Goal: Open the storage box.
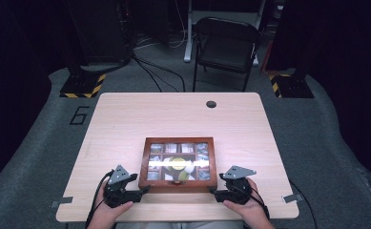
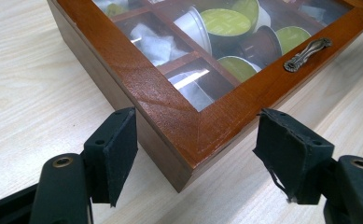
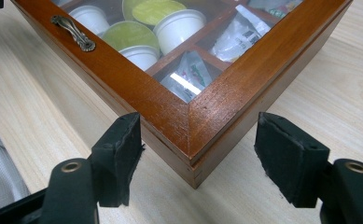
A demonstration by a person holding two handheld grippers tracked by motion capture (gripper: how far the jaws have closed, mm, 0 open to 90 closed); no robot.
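High view: a pale wooden desk (image 1: pixel 126 124) is carrying a brown wooden box (image 1: pixel 179 185) with a glazed lid, lying near the near edge at the middle; a folding chair (image 1: pixel 227 45) is standing on the grey floor (image 1: pixel 35 157) beyond the far edge. The person's hands are bringing the left gripper (image 1: pixel 144 191) to the box's near left corner and the right gripper (image 1: pixel 212 192) to its near right corner. The work is looking barely begun: the lid is lying shut, the box is sitting flat on the desk, and neither corner is yet being gripped, so any lifting, shifting or opening is still to come.

Left gripper view: the fingers (image 2: pixel 118 154) are standing wide apart, one on each side of the near left corner (image 2: pixel 188 158), with a gap showing between each pad and the wood; nothing is being held. Right gripper view: the fingers (image 3: pixel 118 156) are likewise straddling the near right corner (image 3: pixel 191 154) without pressing on it.

Both gripper views are revealing what the high view is blurring: a small brass handle (image 2: pixel 307 53) on the lid's near rail, green-topped capsules (image 2: pixel 226 22), white cups (image 3: pixel 177 28) and foil sachets (image 3: pixel 237 35) in separate compartments. The high view alone is giving the box's place on the desk.
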